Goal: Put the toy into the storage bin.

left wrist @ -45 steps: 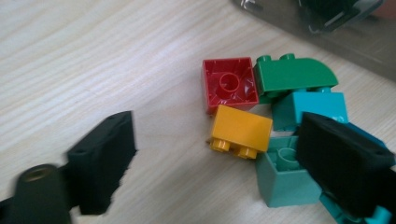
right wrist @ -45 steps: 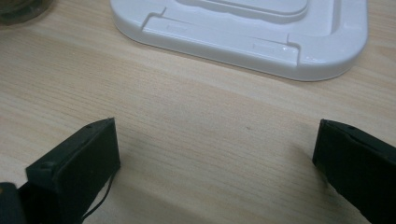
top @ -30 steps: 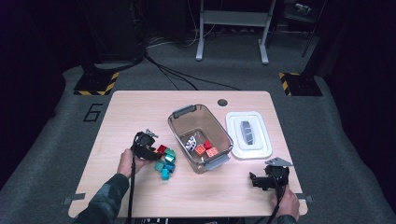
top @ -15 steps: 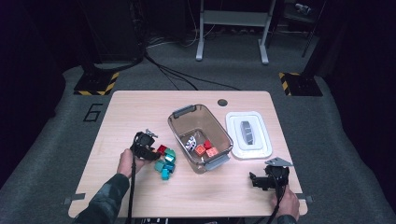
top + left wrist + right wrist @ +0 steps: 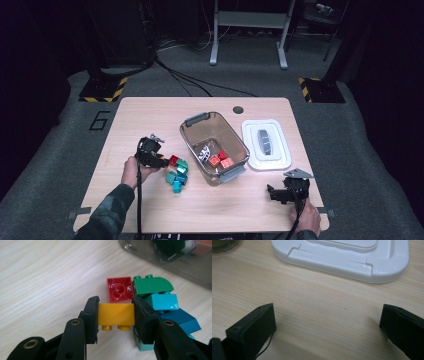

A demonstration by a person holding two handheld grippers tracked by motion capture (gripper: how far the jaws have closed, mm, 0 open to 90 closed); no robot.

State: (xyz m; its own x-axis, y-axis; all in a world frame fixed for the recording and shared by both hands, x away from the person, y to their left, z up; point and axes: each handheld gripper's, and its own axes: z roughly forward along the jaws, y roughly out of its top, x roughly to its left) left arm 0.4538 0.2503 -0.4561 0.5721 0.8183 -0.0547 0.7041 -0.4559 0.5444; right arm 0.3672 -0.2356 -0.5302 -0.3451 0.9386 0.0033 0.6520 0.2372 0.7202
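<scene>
Nearest the person, the right gripper is resting low over the wooden table at its near right corner, held in the right hand. Its jaws are standing wide apart with nothing between them; in the right gripper view bare tabletop is lying between the two black pads, and the white lid is lying flat on the table just beyond them.

On the near left, the left hand is holding the left gripper level with the table, pointing toward the cluster of bricks. Its jaws are closing on a yellow brick: both pads are pressing against the brick's opposite sides, and the brick's studs are pointing toward the camera. The yellow brick is sitting at the near edge of the pile, just in front of the red brick, which is lying studs up on the table.

Beside the red brick, a green brick with a curved top is lying against a turquoise brick, and a darker blue brick is sitting just beside the right-hand pad.

Beyond the pile, the clear plastic bin is standing open mid-table, holding red and orange bricks and one white patterned piece. To its right the white lid is lying flat, handle uppermost. Farther off, cables are trailing across the grey floor.
</scene>
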